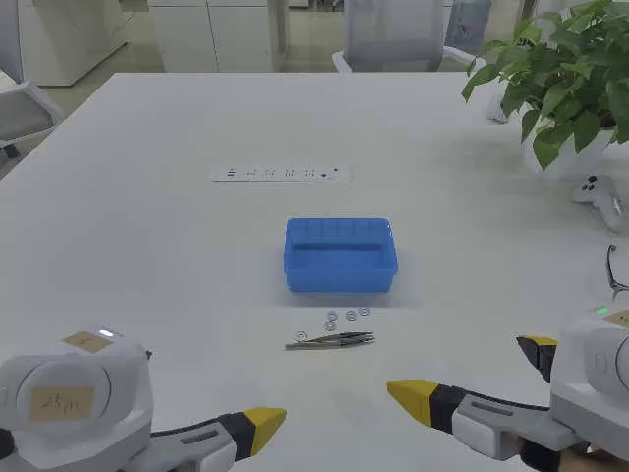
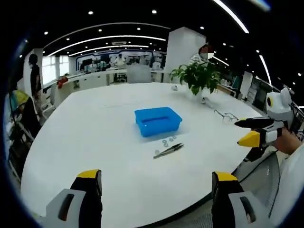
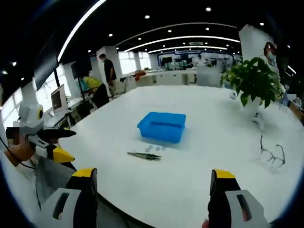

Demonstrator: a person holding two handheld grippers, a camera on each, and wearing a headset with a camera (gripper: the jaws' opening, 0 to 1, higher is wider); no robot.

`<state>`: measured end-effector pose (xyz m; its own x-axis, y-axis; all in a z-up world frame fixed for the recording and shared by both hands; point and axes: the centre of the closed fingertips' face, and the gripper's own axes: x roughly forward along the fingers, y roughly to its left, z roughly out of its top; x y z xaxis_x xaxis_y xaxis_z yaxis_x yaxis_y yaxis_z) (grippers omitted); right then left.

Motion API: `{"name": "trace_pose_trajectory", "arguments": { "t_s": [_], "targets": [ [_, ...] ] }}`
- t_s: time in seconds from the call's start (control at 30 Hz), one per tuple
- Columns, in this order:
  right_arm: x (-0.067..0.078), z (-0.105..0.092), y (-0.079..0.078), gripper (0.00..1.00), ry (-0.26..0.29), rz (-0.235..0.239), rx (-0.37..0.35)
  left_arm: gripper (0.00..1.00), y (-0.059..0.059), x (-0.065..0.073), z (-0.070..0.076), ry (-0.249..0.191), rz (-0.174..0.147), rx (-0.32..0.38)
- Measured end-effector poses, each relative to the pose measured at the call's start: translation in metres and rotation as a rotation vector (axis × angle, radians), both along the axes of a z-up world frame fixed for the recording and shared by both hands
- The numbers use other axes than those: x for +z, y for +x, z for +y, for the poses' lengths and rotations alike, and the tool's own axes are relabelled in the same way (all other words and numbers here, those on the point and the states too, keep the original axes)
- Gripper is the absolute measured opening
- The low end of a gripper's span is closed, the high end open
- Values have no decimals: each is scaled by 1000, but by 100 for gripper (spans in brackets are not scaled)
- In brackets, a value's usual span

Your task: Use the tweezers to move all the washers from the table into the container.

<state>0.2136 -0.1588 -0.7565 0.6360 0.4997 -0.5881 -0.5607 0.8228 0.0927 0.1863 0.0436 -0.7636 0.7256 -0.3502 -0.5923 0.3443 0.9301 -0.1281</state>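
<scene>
While my left tool (image 2: 156, 175) hangs over the near edge of the counter (image 1: 147, 246), its two yellow-tipped jaws stand wide apart, with bare white surface showing between them. My right tool (image 3: 154, 173) is much the same: jaws spread well apart and pointed across the counter toward its middle. From the head view the two tools sit at the bottom corners, left and right, well apart from each other and from the work.

Ahead of them and between them, the tweezers (image 1: 332, 340) lie flat on the counter, crosswise to me, just on my side of the blue container (image 1: 340, 256). The washers (image 1: 351, 316) rest on the counter too, a small loose cluster in the gap between the tweezers and the container's near wall, with one more lying beside the tweezers' left end. I make out about five, though they are too small to count surely. The container stands open side up near the middle of the counter.

Beyond it a white power strip (image 1: 280, 174) lies flat. A leafy plant (image 1: 560, 79) stands at the far right, a pair of glasses (image 3: 271, 154) rests on the counter off to my right, and a chair (image 1: 393, 34) sits at the far edge
</scene>
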Motion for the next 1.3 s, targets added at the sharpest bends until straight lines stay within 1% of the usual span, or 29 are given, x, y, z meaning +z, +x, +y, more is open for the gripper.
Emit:
{"name": "trace_pose_trajectory", "arguments": {
  "t_s": [0.17,0.3,0.4,0.53,0.7,0.77,0.83,0.9,1.07,1.23,1.3],
  "targets": [
    [0,-1,0,98,2,-1,-8,97,0,1,0,12,-7,-3],
    [-1,-2,0,98,-1,4,-10,97,1,3,0,6,-13,-4],
    [-1,-2,0,98,0,4,-9,97,1,3,0,15,-14,-6],
    [-1,-1,0,98,0,6,-8,97,1,4,0,9,-14,-6],
    [-3,0,0,98,-6,13,-1,96,1,3,1,19,-10,-9],
    [-3,0,1,98,-3,7,-4,96,2,3,1,18,-10,-6],
    [-3,0,1,98,1,13,-3,95,3,3,3,21,-9,-6],
    [-4,-1,2,98,-6,16,-5,94,3,3,3,26,-9,-7],
    [-6,-1,1,97,-8,23,-4,94,5,2,4,27,-5,-9],
    [-8,-1,1,97,-21,28,-4,94,5,0,-2,23,-2,-21],
    [-8,-1,2,97,-22,30,-3,94,6,-1,-2,36,-2,-24]
  ]
}}
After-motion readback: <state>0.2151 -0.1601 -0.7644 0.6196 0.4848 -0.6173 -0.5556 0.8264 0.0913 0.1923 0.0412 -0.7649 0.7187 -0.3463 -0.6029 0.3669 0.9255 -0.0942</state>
